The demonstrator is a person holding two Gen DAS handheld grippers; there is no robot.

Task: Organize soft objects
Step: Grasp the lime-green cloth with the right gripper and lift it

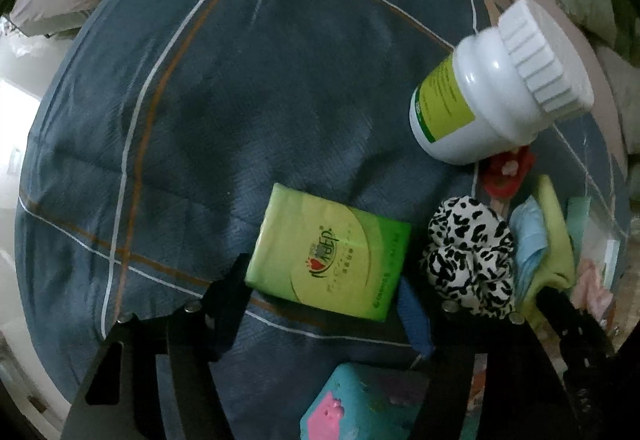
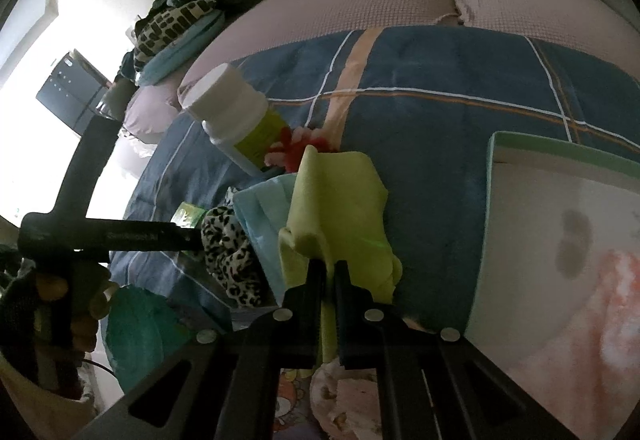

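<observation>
Right wrist view: yellow-green cloth (image 2: pixel 340 208) pinched between right gripper (image 2: pixel 327 268) jaws.

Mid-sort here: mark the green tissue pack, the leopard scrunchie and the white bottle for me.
green tissue pack (image 1: pixel 328 254), left wrist view, centre of its printed face
leopard scrunchie (image 1: pixel 468 256), left wrist view, middle of the ruffled fabric
white bottle (image 1: pixel 480 96), left wrist view, shoulder beside the ribbed cap

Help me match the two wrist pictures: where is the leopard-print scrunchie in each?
Left wrist view: the leopard-print scrunchie lies lower right, just right of the green tissue pack.
Right wrist view: the scrunchie sits lower left of centre, left of the yellow-green cloth pinched by the right gripper.
Shared landmark: the white bottle with the green label.
</observation>
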